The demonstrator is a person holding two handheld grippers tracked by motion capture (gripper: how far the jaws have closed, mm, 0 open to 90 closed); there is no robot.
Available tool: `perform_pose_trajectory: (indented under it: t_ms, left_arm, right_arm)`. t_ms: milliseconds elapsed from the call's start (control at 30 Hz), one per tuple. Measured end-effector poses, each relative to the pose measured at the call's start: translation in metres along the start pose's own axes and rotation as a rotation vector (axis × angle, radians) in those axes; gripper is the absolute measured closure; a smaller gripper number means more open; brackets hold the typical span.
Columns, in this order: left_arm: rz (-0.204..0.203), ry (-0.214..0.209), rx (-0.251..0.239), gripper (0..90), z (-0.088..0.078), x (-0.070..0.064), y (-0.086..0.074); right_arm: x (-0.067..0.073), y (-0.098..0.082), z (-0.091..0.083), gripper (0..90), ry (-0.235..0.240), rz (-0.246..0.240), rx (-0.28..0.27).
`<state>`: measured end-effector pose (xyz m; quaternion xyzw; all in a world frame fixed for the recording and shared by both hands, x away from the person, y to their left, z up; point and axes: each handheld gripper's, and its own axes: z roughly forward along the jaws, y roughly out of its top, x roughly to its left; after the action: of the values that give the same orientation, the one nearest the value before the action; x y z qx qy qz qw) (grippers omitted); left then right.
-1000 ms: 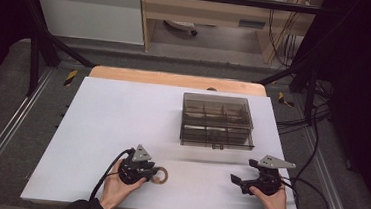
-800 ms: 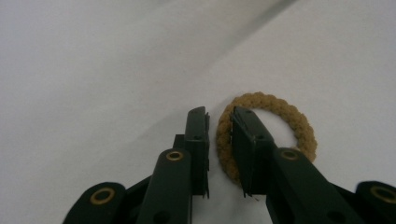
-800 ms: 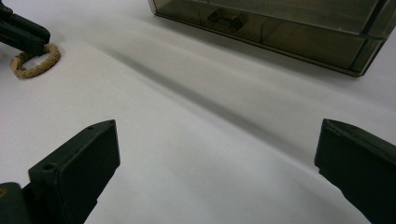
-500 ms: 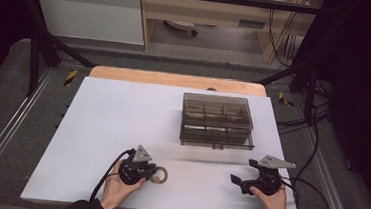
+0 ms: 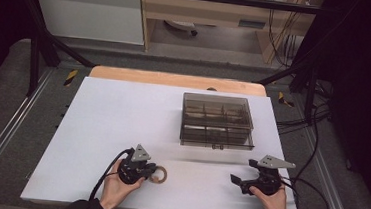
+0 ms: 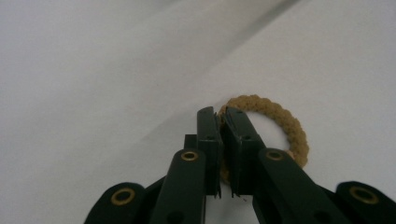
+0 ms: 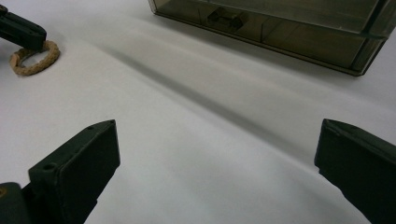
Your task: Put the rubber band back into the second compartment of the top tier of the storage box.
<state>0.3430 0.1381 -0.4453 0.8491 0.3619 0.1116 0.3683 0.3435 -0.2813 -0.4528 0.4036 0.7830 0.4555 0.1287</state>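
Ring (image 6: 280,126) of tan braided rope lies flat on the white table (image 5: 122,114), near the front edge and a bit left of the middle. The left tool (image 6: 223,116) has just been closing, and its two black jaws now pinch the near side of the ring between them. In the high view the ring (image 5: 158,173) sits just to the right of the left tool (image 5: 147,170), which a hand (image 5: 116,189) holds from below. The right tool (image 5: 236,180) rests low over the table, well apart from the ring, and its jaws are spread wide with nothing between them. A see-through brown box (image 5: 216,121) with small sections stands farther back on the table. Its lid is shut.
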Motion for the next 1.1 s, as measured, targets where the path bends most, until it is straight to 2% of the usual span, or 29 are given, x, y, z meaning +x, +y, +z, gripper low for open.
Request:
perform_pose_trajectory:
  t_ms: [600, 1100]
  left_arm:
    - [-0.001, -0.018, -0.044, 84.4, -0.014, 0.000, 0.004]
    - [-0.012, -0.015, -0.077, 84.5, -0.028, 0.005, 0.010]
  right_arm:
    - [0.000, 0.000, 0.000, 0.7, 0.001, -0.002, -0.001]
    - [0.000, 0.000, 0.000, 0.7, 0.002, -0.003, 0.000]
